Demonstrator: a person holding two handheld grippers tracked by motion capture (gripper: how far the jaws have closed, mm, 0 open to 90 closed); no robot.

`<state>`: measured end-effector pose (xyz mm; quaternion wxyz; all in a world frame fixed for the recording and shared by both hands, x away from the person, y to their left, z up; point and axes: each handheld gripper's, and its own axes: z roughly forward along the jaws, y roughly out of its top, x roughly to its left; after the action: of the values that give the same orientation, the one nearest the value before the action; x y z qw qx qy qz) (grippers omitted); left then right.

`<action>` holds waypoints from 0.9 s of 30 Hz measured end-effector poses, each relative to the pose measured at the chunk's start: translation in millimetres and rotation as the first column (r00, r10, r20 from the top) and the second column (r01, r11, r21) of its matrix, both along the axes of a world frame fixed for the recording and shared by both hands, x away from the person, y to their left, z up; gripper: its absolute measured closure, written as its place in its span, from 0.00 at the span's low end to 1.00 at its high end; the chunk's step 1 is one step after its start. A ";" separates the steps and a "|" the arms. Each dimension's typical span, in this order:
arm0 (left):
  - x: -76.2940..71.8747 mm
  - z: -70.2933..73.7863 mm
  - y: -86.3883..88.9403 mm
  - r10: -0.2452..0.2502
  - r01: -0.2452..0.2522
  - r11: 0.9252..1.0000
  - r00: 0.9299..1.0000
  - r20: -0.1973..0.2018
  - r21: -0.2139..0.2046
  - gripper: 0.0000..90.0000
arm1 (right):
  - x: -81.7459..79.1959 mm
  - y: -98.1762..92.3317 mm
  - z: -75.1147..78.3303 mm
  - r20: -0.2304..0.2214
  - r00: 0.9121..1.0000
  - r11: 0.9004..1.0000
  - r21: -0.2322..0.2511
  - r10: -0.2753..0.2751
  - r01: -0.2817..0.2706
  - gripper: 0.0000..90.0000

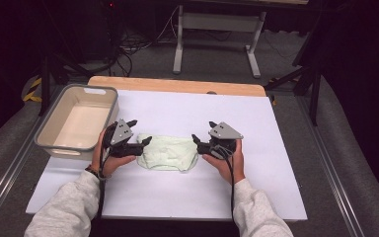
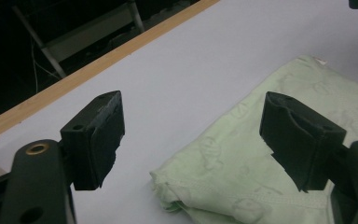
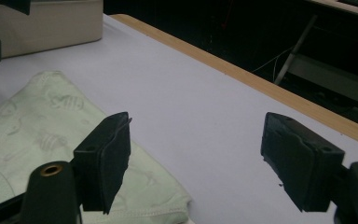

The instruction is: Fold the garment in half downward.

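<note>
A pale green folded cloth (image 1: 168,153) with a faint printed pattern lies on the white sheet (image 1: 177,195) near the table's middle. My left gripper (image 1: 141,131) sits at the cloth's left edge, its jaws wide apart and nothing pressed between them. In the left gripper view the left gripper (image 2: 191,135) is open over a hemmed corner of the cloth (image 2: 223,158). At the cloth's right edge, my right gripper (image 1: 203,131) is open as well. In the right gripper view the right gripper (image 3: 196,154) has the cloth (image 3: 42,121) under its left jaw and bare sheet between the jaws.
A beige plastic bin (image 1: 64,146) with a grey rim stands at the table's left, also seen as the bin (image 3: 42,23) far off. The wooden table edge (image 1: 177,85) runs along the back. Beyond it are a desk frame and cables on the floor.
</note>
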<state>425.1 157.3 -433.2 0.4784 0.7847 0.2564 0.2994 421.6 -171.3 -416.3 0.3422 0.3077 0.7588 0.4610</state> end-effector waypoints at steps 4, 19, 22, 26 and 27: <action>-2.4 0.7 0.0 -0.009 0.009 1.000 1.000 0.005 0.004 0.22 | -2.2 -0.4 1.1 0.002 1.000 1.000 0.006 0.000 0.000 0.24; -17.3 8.9 -2.9 -0.056 0.056 0.998 0.998 0.031 0.000 0.16 | -13.9 -1.2 5.3 0.032 0.999 1.000 -0.005 0.025 -0.025 0.22; -20.0 9.9 -0.2 -0.056 0.056 0.998 0.998 0.033 -0.001 0.16 | -16.8 -1.5 6.4 0.041 0.999 1.000 -0.009 0.029 -0.029 0.22; -23.5 10.7 3.5 -0.059 0.059 0.998 0.998 0.036 -0.008 0.15 | -20.6 -2.1 6.5 0.044 0.998 0.999 -0.016 0.039 -0.038 0.22; -25.1 11.3 6.2 -0.056 0.056 0.998 0.997 0.044 0.004 0.15 | -21.5 -2.1 6.3 0.044 0.998 0.999 -0.018 0.043 -0.042 0.23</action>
<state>400.0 163.6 -422.0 0.4910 0.7853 0.2234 0.3037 400.1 -173.4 -410.0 0.3516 0.2782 0.7614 0.4683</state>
